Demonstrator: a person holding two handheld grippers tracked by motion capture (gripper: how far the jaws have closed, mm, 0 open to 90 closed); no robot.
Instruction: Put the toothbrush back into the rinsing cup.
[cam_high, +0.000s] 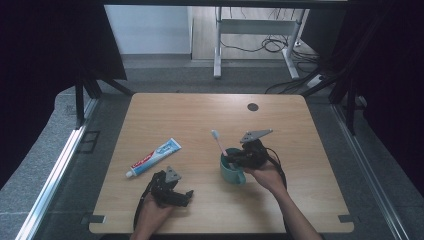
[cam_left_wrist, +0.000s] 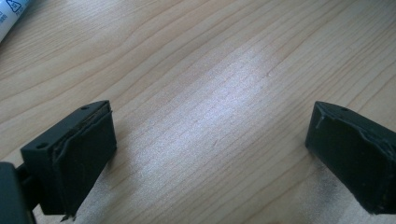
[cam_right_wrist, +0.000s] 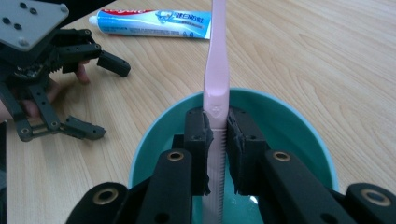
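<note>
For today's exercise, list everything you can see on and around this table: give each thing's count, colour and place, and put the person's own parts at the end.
toothpaste tube: one, blue and white with a red band and white cap, lying flat on the table's left half.
toothbrush: one, pink with a white head, standing in the cup, handle clamped by the right gripper.
cup: one, teal, with a handle, near the table's middle.
table: one, light wood, with a dark round spot near its far edge.
desk frame: one, white, on the floor beyond the table, cables beside it.
left gripper: one, black, jaws apart, low over the near edge.
right gripper: one, black, at the cup.
hands: two, one holding each gripper.
</note>
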